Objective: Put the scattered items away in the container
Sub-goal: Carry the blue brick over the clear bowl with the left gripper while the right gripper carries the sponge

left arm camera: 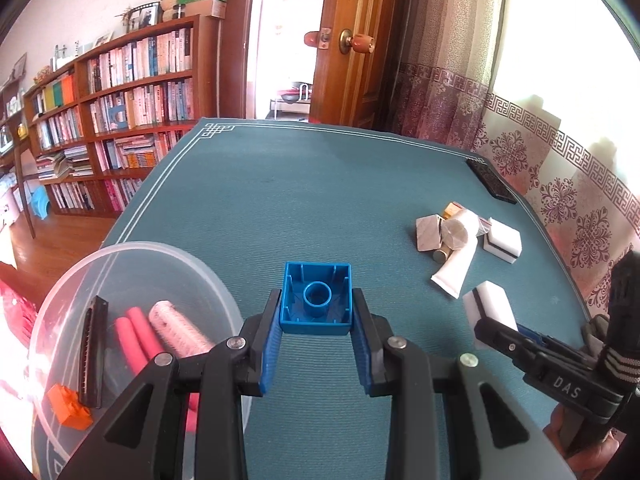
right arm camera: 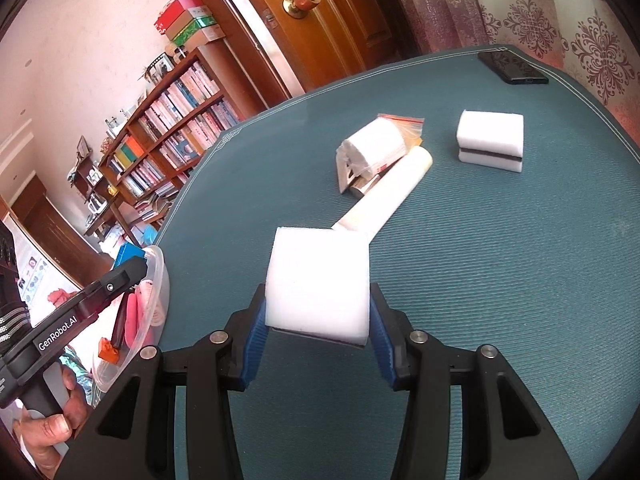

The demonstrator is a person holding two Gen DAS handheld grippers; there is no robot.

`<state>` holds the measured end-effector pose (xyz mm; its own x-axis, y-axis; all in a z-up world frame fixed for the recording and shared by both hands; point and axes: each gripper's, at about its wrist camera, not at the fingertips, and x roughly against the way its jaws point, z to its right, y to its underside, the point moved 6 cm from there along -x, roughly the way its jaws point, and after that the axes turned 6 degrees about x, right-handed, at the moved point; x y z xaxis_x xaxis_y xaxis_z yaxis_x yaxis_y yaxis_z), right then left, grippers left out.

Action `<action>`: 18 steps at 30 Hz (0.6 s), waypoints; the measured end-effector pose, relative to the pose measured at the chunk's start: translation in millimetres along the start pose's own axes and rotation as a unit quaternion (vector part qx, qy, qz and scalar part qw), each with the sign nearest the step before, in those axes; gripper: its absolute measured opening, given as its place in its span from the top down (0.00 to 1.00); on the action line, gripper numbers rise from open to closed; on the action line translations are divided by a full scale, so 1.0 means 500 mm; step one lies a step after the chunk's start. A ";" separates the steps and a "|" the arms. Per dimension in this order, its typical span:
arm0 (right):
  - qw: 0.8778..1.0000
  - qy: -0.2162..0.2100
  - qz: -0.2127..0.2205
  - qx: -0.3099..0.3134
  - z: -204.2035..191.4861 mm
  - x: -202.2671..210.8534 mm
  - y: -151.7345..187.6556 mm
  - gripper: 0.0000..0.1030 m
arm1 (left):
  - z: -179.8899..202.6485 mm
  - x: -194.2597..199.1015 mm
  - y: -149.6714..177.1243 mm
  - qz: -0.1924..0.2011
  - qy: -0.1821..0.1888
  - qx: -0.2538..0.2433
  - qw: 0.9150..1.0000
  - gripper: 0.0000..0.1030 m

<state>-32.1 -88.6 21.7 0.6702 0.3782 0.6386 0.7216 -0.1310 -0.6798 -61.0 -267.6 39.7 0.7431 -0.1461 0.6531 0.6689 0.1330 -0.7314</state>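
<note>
My left gripper is shut on a blue toy brick, hollow side facing me, just right of the clear plastic container. The container holds a black harmonica, pink rollers and an orange brick. My right gripper is shut on a white sponge above the teal mat. In the left wrist view that sponge and the right gripper sit at the right. In the right wrist view the container is at the left.
On the teal table mat lie a white tube, a wrapped white roll, a second white sponge and a black phone. A bookshelf, a wooden door and curtains surround the table.
</note>
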 end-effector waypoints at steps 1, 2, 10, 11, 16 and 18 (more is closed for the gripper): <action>1.000 -0.003 -0.002 0.003 -0.008 -0.004 0.000 0.52 | -0.010 0.006 0.001 0.002 -0.004 0.003 1.000 0.66; 1.000 -0.005 -0.004 0.006 -0.015 -0.007 0.001 0.52 | -0.019 0.012 0.003 0.006 -0.010 0.004 1.000 0.66; 0.999 -0.017 -0.011 0.030 -0.069 -0.019 0.004 0.52 | -0.118 0.055 0.027 0.023 -0.067 0.019 0.997 0.65; 0.999 -0.018 -0.012 0.033 -0.075 -0.021 0.005 0.52 | -0.130 0.056 0.031 0.022 -0.072 0.023 0.997 0.65; 0.999 -0.024 -0.015 0.045 -0.103 -0.026 0.008 0.52 | -0.169 0.057 0.052 0.013 -0.083 0.043 0.996 0.65; 0.998 -0.026 -0.016 0.051 -0.116 -0.027 0.009 0.52 | -0.179 0.057 0.059 0.009 -0.084 0.046 0.995 0.65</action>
<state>-27.9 -147.3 31.0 0.6358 0.4279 0.6423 0.7190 -0.0260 -0.6945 -21.8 -355.4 18.9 0.7433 0.0221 0.6685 0.6481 0.2237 -0.7280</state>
